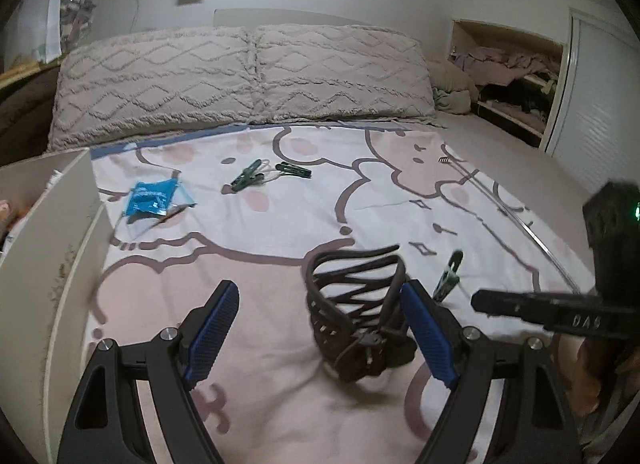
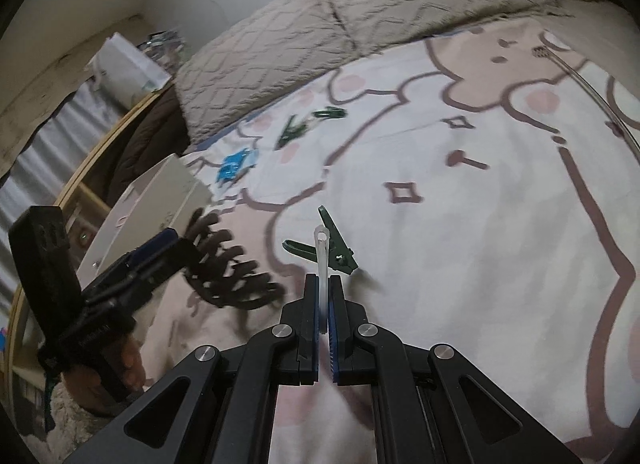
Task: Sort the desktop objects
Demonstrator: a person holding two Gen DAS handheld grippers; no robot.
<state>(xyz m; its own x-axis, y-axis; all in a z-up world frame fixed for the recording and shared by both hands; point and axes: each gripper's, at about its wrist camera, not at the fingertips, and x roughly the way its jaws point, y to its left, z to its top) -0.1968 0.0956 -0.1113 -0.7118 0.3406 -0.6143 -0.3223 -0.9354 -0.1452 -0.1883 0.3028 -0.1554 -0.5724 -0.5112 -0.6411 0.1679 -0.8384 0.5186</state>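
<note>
A brown claw hair clip [image 1: 360, 316] lies on the cartoon bedsheet [image 1: 280, 223], against the right finger of my open left gripper [image 1: 320, 328]; it also shows in the right wrist view [image 2: 232, 268]. My right gripper [image 2: 324, 304] is shut on a clear plastic clip [image 2: 322, 260] that is joined to a green clothespin [image 2: 332, 244]. That green clothespin shows in the left wrist view [image 1: 448, 280] too. Two more green clothespins [image 1: 264, 173] and a blue packet [image 1: 154, 195] lie farther up the sheet.
A white box [image 1: 52, 223] stands at the left edge of the bed. Two tufted pillows [image 1: 248, 75] lie at the head. A thin clear rod [image 1: 520, 219] lies on the right of the sheet. An open wardrobe shelf [image 1: 512, 75] is at the back right.
</note>
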